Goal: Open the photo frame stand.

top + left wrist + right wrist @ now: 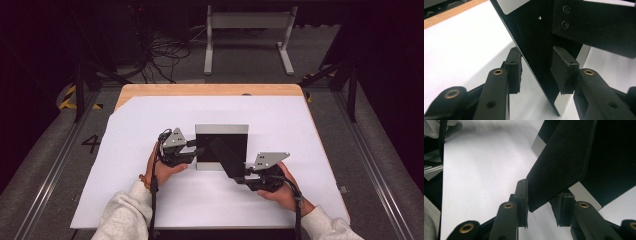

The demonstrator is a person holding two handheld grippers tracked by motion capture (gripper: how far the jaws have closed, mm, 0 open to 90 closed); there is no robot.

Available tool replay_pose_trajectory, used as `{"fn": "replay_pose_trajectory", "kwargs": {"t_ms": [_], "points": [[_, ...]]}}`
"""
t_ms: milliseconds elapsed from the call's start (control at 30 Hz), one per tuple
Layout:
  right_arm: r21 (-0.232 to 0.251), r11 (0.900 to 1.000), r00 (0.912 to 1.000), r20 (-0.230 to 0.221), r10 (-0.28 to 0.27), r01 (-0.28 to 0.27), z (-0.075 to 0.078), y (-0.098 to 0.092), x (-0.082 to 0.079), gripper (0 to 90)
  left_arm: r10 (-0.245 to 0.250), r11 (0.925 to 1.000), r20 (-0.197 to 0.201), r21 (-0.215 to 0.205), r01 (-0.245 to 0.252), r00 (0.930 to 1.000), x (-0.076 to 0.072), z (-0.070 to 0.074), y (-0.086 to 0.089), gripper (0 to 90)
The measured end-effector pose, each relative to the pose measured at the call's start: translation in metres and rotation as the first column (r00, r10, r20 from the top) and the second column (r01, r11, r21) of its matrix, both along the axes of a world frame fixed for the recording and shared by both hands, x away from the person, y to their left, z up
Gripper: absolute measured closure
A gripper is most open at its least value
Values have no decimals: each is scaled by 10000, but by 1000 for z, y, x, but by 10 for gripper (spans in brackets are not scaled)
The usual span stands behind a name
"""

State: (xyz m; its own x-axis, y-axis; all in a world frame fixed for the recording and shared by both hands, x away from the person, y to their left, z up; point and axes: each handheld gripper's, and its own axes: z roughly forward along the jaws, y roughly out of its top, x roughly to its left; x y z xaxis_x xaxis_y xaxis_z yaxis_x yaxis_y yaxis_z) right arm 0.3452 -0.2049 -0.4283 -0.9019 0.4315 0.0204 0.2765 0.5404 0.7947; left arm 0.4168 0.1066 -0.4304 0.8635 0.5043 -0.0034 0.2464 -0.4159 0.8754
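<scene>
Resting on a white sheet (150, 200) that covers the wooden table (210, 90), a picture frame (221, 131) lies face down with its black back panel up and its silver border visible at the top and left. Nearest the person, two forearms in pale sleeves enter from the bottom edge. The right gripper (246, 176) sits at the lower right of the frame, and the black easel stand (227, 157) of the frame runs diagonally from the back panel down into its jaws. In the right gripper view, the tip of the easel stand (564, 162) lies between the two pads, touching the left pad (522, 195); contact with the other pad cannot be told, so a firm grip is not confirmed. The left gripper (197, 150) sits at the left edge of the frame. In the left gripper view, its jaws stand partly open and straddle the frame edge (536, 62): one pad (564, 70) lies against the black back, the other pad (514, 70) is just clear of the underside. Beyond the table, cables (165, 55) and a grey stand (247, 22) occupy the dark floor.
</scene>
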Motion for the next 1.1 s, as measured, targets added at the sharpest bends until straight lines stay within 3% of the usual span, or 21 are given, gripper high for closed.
{"fn": "replay_pose_trajectory", "kwargs": {"t_ms": [400,867,1100], "points": [[-497,9982,9994,-107,-328,323,-8,1,5,722,-364,9969,81,-696,369,9993,1,3,4,626],[-1059,9891,9943,-212,-1047,1020,-20,0,18,735,-651,9961,462,-560,677,9968,-6,8,5,636],[-1016,9904,9955,-70,-948,936,-19,4,17,723,-1000,9935,780,-467,1039,9919,-14,13,0,684]]}}
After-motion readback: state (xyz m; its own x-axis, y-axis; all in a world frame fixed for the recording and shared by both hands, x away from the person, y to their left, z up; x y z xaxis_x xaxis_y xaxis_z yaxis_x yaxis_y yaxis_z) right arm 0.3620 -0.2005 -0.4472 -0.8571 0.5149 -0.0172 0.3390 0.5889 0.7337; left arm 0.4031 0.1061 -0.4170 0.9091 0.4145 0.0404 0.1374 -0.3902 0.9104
